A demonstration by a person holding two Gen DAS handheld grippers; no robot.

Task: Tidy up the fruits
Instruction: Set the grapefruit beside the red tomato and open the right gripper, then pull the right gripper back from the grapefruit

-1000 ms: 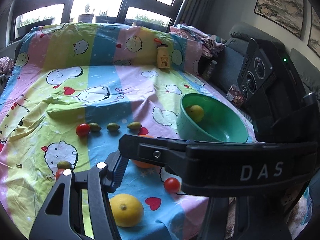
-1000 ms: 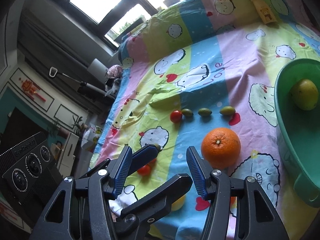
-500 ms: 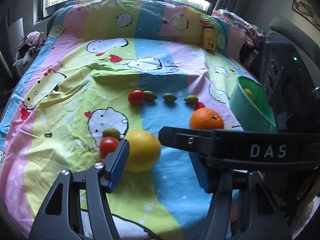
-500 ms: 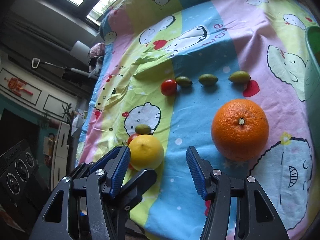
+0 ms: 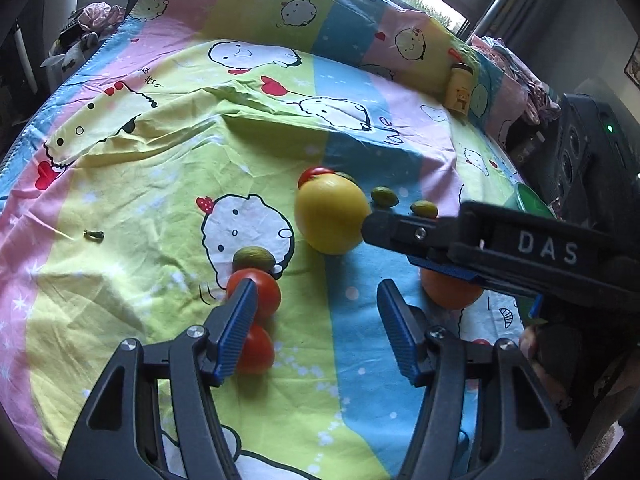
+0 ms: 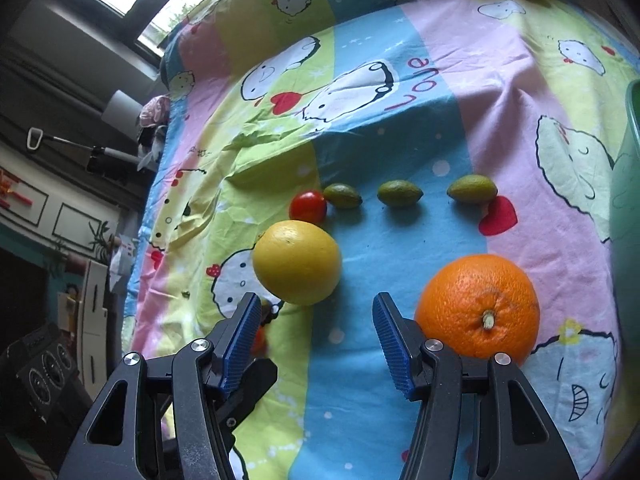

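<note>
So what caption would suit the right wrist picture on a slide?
Open right gripper hovers over a striped cartoon bedsheet, between a round yellow lemon and a large orange.

Both grippers are pitched steeply downward. The left gripper [image 5: 316, 316] is held with jaws parted and empty, having just been opening. The right gripper [image 6: 316, 328], at its three o'clock, is likewise held parted and empty.

The bedsheet [image 6: 400, 120] is creased matt cloth. The orange [image 6: 476, 304] has dimpled peel, the tomatoes [image 5: 260, 292] glossy smooth skin. Ribbed blue fingers [image 6: 390, 340] look rubbery, on matt black plastic.
</note>
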